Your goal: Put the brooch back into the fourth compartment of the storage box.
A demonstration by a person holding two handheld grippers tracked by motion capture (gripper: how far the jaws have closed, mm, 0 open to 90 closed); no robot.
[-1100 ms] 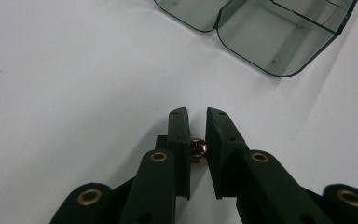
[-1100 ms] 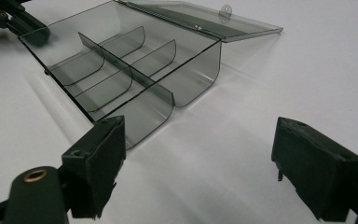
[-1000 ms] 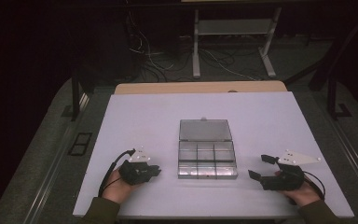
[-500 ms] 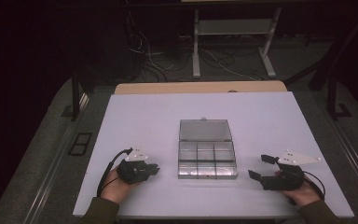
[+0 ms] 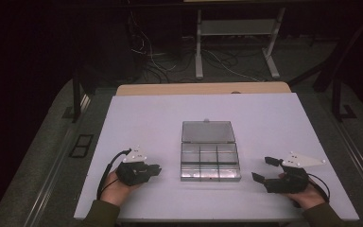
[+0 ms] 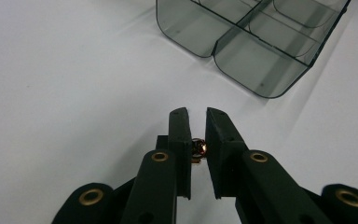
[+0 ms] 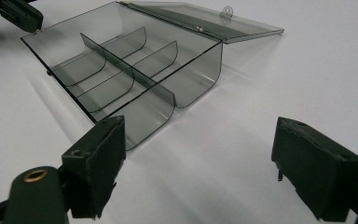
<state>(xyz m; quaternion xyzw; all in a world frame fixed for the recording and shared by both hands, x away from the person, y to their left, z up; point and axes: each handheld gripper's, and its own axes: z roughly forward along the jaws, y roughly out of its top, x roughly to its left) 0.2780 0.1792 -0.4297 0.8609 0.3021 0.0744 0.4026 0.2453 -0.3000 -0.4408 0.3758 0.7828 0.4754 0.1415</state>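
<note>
Carrying a small coppery bead [image 6: 198, 148], the left tongs [image 5: 155, 169] stay clenched on it near the worktop's [image 5: 137, 113] front edge, beside the open compartment box [image 5: 210, 161]. Next comes lifting it over a compartment. Right tongs [image 5: 263, 169] gape empty.

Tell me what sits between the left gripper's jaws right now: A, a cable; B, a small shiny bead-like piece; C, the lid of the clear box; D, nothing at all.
B: in the left gripper view, the left gripper pinches a small shiny brownish piece between nearly closed jaws.
</note>
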